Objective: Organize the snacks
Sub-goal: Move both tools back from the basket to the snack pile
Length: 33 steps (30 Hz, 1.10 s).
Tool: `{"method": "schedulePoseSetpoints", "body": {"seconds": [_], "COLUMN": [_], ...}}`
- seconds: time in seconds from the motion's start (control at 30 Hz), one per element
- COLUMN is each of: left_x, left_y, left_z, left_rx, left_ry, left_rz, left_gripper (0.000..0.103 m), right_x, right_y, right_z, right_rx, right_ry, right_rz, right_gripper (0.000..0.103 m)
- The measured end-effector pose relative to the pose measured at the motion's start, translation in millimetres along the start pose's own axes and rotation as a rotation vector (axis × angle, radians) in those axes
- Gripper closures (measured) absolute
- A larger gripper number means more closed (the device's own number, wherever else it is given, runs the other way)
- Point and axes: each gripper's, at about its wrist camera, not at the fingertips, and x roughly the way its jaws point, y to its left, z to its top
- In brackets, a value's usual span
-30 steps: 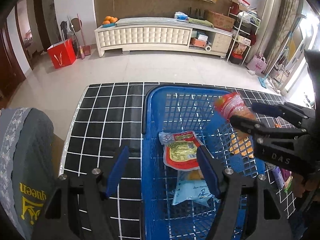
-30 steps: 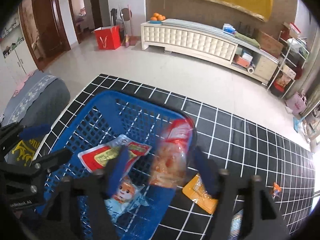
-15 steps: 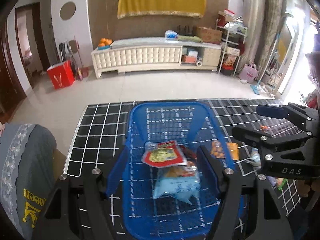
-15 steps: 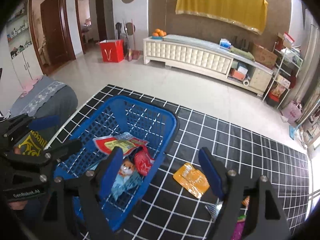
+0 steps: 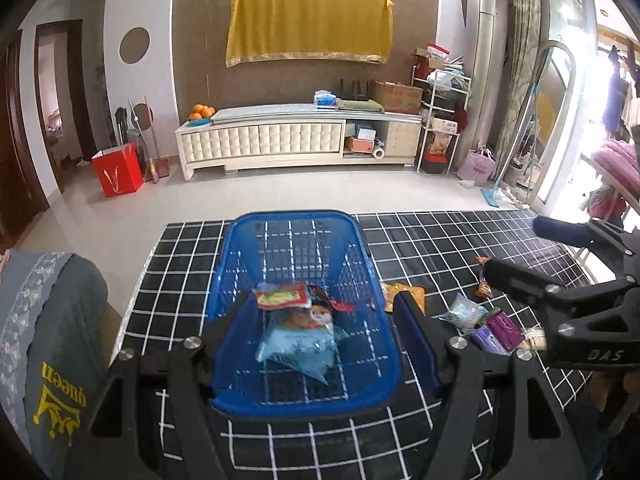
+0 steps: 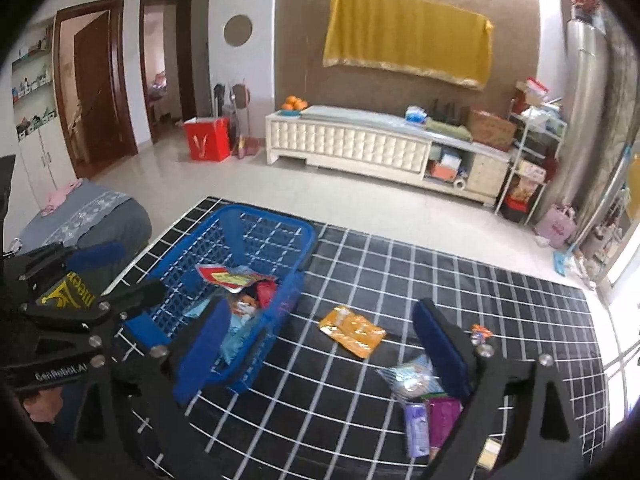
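Right wrist alone shows the doorways (image 6: 96, 80) beyond the basket (image 6: 240, 216).

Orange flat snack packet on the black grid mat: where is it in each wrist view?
Left wrist: orange flat snack packet lies right of centre, just outside the blue plastic basket, partly hidden by a gripper finger.
Right wrist: the packet lies at centre, right of the basket.
Shared landmark: the basket.
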Motion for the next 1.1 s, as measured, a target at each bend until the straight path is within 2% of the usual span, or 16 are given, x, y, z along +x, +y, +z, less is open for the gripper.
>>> {"method": "schedulePoseSetpoints", "body": {"seconds": [0.03, 0.1, 0.23, 0.3, 0.47, 0.6, 0.93, 1.1], "left_x": [-0.9, -3.0, -13.4, -16.2, -23.5, -24.9, -6.6, 11.0], "left_y": [-2.8, -6.7, -20.1, -24.7, -49.7, -68.2, -121.7, -141.8], "left_z": [-3.0, -6.7, -18.8, -24.2, -36.5, -43.8, -59.1, -61.7], "left_rx": [0.003, 0.003, 0.020, 0.018, 0.036, 0.036, 0.043, 0.044], "left_ry": [0.009, 0.015, -0.023, -0.026, -0.044, -0.039, 0.026, 0.069], "left_rz": [-0.018, -0.036, -0.015, -0.015, -0.014, -0.026, -0.080, -0.063], "left_gripper": [0.035, 0.016, 0.014, 0.000, 0.000, 0.000, 0.000, 0.000], "right_x": [-3.4, -8.6, -23.6, -31.3, -56.7, -67.5, -66.1, -53.6], "right_y": [-3.3, -9.2, -22.5, -26.6, -40.7, -56.2, -108.5, -137.6], "right_z": [-3.2, -11.7, -27.7, -32.1, -43.2, -53.4, -93.0, -111.2], "right_rx": [0.001, 0.016, 0.064, 0.068, 0.041, 0.025, 0.096, 0.148], "right_ry": [-0.015, -0.029, -0.037, -0.049, -0.074, -0.059, 0.044, 0.108], "right_rz": [-0.017, -0.043, -0.035, -0.048, -0.079, -0.089, -0.109, -0.099], "right_gripper": [0.005, 0.004, 0.003, 0.001, 0.000, 0.000, 0.000, 0.000]}}
